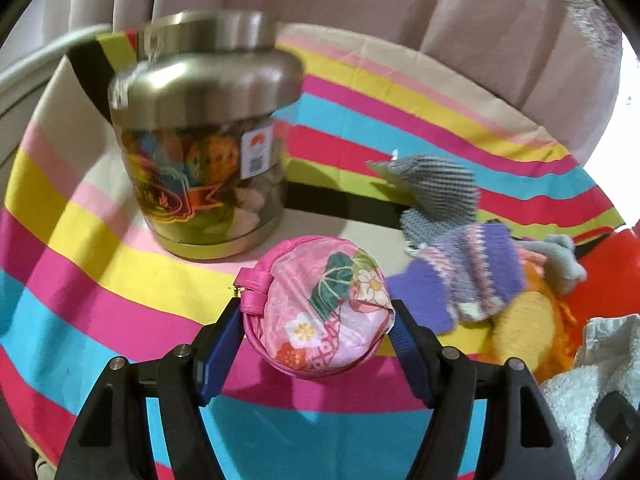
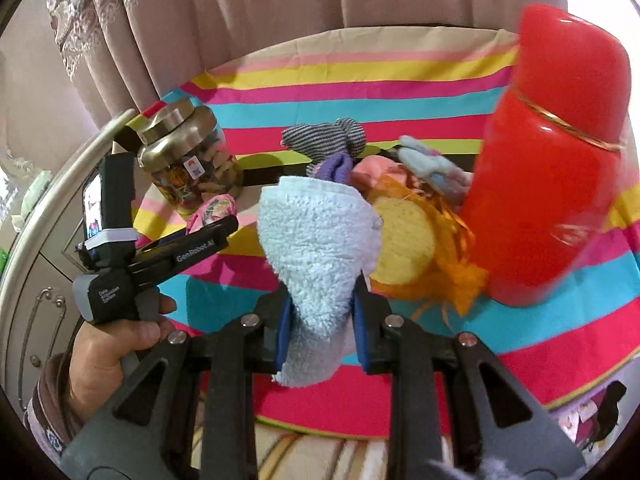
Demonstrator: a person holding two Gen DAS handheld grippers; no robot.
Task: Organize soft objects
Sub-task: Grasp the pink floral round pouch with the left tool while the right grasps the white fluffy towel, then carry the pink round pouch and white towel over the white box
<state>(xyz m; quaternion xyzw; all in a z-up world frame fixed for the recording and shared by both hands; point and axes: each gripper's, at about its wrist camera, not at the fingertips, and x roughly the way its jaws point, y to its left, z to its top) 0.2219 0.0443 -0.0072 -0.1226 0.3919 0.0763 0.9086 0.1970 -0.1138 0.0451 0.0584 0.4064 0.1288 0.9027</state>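
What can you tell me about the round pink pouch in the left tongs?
The pouch is round and pink, of shiny fabric printed with flowers and a green leaf. A pink rim runs around its edge, with a small pink loop on its left side. It looks soft and a little puffed. The left tongs hold it, one blue pad pressed on each side, above the striped cloth, in front of the jar. Its underside is hidden.

In the left wrist view, the round pouch (image 1: 320,308) sits between the left gripper (image 1: 318,322) fingers, above the striped cloth (image 1: 80,300). The jar (image 1: 204,152) stands behind it to the left. The knitted gloves (image 1: 452,240) lie to the right, in a pile beside the bottle (image 2: 552,184).
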